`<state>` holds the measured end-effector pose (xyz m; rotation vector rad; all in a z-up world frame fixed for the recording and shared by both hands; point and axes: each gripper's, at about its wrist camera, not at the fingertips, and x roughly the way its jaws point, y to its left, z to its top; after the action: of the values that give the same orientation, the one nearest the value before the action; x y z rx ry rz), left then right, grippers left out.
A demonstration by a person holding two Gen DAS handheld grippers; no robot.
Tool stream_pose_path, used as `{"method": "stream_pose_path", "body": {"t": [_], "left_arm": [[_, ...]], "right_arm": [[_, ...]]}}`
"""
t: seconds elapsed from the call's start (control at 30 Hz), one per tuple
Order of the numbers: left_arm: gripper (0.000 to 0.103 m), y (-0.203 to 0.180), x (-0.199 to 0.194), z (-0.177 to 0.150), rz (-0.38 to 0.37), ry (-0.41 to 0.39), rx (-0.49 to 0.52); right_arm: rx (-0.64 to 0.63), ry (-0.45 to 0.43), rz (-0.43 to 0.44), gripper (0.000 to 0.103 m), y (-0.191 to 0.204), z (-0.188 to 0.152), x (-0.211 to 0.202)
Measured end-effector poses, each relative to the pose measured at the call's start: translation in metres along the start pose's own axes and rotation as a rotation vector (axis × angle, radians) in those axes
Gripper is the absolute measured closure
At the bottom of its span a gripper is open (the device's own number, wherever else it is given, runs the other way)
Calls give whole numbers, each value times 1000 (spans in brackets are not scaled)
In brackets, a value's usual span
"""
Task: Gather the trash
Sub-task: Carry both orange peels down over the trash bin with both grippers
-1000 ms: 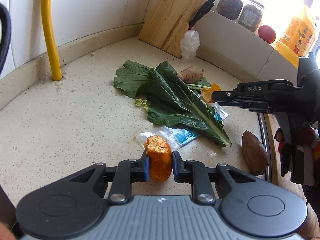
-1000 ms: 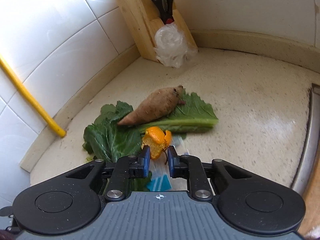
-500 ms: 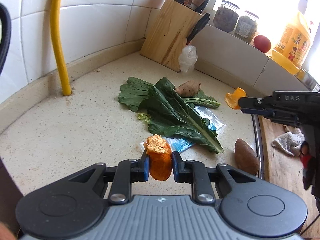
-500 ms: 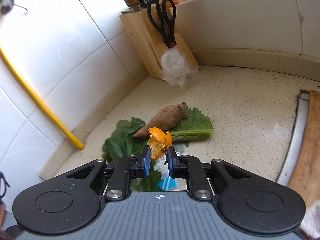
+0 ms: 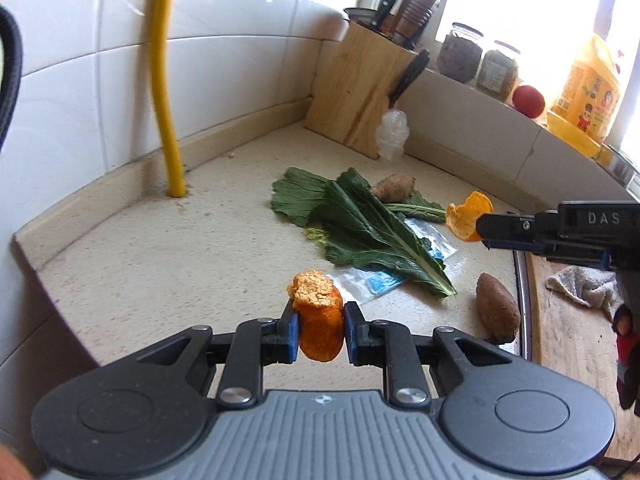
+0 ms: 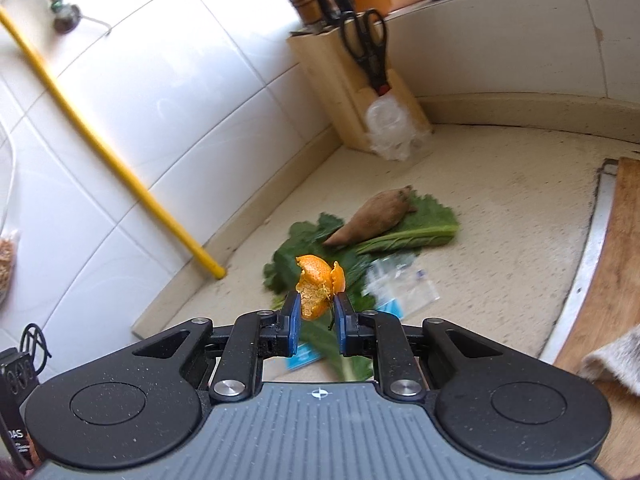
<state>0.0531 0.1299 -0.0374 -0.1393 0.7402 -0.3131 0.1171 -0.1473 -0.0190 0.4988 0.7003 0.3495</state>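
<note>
My left gripper [image 5: 319, 334] is shut on a piece of orange peel [image 5: 318, 316] and holds it above the front of the speckled counter [image 5: 160, 264]. My right gripper [image 6: 317, 322] is shut on a second orange peel [image 6: 316, 286], raised over the counter; that peel [image 5: 468, 216] and the right gripper show at the right of the left wrist view. On the counter lie green leaves [image 5: 360, 224], clear plastic wrappers with blue print [image 5: 372, 282] and a crumpled plastic bag [image 5: 394, 136] by the knife block.
A sweet potato [image 5: 394, 188] rests on the leaves; another [image 5: 498, 308] lies near the metal sink rim [image 5: 522, 304]. A wooden knife block [image 5: 360, 88] stands in the corner. A yellow pipe [image 5: 164, 92] runs up the tiled wall. A cloth [image 5: 580, 284] lies on a wooden board.
Both grippers have risen and pulled back from the counter with their peels held. The right gripper's peel has lifted off the leaves and moved right.
</note>
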Motion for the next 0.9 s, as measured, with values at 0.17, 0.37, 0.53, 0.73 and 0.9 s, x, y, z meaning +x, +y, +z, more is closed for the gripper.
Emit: {"method": "stream_pose_path", "body": {"t": [0.17, 0.37, 0.53, 0.73, 0.9], "left_arm": [[84, 11, -19, -9, 20, -20, -22], [84, 27, -48, -24, 60, -27, -39], [84, 42, -73, -36, 108, -43, -64], [84, 58, -101, -55, 159, -57, -95], [84, 71, -122, -72, 200, -63, -118]], "right_arm": [[-22, 7, 26, 80, 22, -13, -2], [-45, 34, 34, 80, 46, -28, 2], [-78, 47, 70, 80, 73, -41, 1], [-117, 85, 129, 80, 108, -61, 5], [-158, 122, 181, 80, 139, -77, 10]]}}
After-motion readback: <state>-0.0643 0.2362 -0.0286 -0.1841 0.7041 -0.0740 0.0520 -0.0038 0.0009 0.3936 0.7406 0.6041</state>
